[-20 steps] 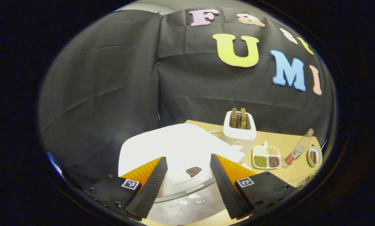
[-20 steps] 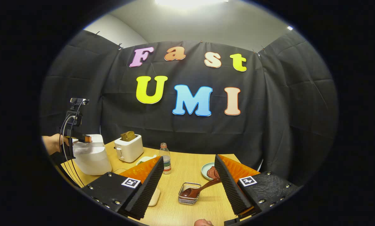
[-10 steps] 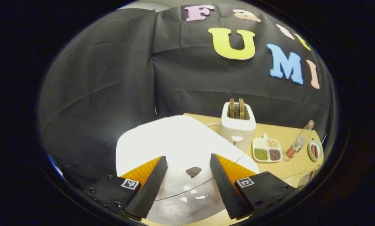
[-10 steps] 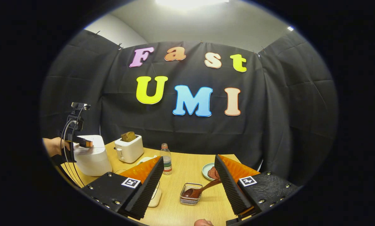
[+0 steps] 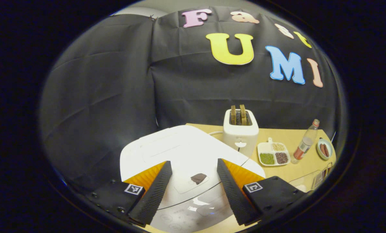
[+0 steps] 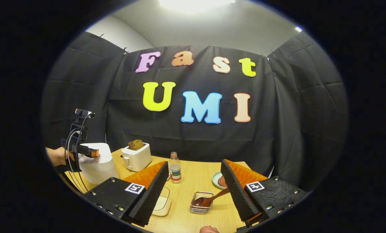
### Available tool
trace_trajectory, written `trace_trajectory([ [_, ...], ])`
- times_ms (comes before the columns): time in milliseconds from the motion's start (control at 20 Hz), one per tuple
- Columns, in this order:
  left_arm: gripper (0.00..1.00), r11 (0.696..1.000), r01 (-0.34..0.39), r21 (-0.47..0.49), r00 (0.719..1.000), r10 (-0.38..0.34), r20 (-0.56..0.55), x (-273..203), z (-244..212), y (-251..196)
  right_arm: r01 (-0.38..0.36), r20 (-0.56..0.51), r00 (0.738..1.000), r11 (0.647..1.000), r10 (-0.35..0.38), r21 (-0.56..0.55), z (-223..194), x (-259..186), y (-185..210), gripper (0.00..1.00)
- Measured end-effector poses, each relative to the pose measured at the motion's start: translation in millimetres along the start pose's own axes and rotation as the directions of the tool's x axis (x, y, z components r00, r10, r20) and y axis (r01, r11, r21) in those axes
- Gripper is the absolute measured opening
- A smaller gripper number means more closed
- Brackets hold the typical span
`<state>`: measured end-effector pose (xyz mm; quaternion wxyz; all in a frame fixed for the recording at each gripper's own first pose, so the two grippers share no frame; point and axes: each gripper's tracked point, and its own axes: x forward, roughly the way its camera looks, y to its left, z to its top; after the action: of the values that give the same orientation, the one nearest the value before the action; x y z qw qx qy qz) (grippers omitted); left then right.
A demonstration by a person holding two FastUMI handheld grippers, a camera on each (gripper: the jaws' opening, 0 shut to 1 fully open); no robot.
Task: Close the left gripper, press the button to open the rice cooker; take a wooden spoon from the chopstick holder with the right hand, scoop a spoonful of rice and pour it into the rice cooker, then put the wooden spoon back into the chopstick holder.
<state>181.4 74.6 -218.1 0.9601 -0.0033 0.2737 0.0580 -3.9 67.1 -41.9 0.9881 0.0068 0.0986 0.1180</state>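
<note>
Left gripper view: close above the cooker (image 5: 180,152), facing the wall. Right gripper view: farther off, low over the desk (image 6: 193,181). Both share the cooker, toaster (image 6: 136,157) and bottle (image 6: 175,168).

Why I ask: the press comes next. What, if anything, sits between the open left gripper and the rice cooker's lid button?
Nothing visible does. The left gripper hangs open over the rice cooker, with the dark button in plain sight between its fingers.

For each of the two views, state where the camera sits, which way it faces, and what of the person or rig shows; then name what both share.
Left gripper view: rides the left gripper, open, looking down over the closed rice cooker.
Right gripper view: rides the right gripper, open, facing across the table; a hand holds the other gripper.
Shared: rice cooker, toaster, bottle.
</note>
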Motion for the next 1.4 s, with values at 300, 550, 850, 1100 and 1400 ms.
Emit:
trace_trajectory([
  [300,0.96,0.995,0.085,0.044,0.964,-0.093,0.248,-94.3,64.8,-24.6,-0.010,0.035,0.999,0.999,0.009,0.032,13.1,4.6,7.9,0.99],
  [550,0.98,0.992,0.121,0.023,0.921,-0.120,0.371,-168.0,87.0,-36.6,-0.029,0.058,0.998,0.998,0.026,0.051,16.7,4.7,21.1,0.98],
  [850,0.98,0.983,0.172,0.067,0.845,-0.182,0.503,-243.5,104.6,-52.9,0.005,0.091,0.996,0.996,-0.014,0.089,16.4,8.4,26.6,0.98],
  [1100,0.95,0.972,0.213,0.103,0.811,-0.234,0.537,-276.1,101.1,-75.3,0.053,0.128,0.990,0.994,-0.066,0.099,16.8,6.0,17.9,0.98],
  [1400,0.96,0.967,0.238,0.088,0.799,-0.246,0.549,-282.1,101.9,-85.9,0.057,0.141,0.988,0.995,-0.068,0.080,24.5,0.9,17.4,0.98],
])
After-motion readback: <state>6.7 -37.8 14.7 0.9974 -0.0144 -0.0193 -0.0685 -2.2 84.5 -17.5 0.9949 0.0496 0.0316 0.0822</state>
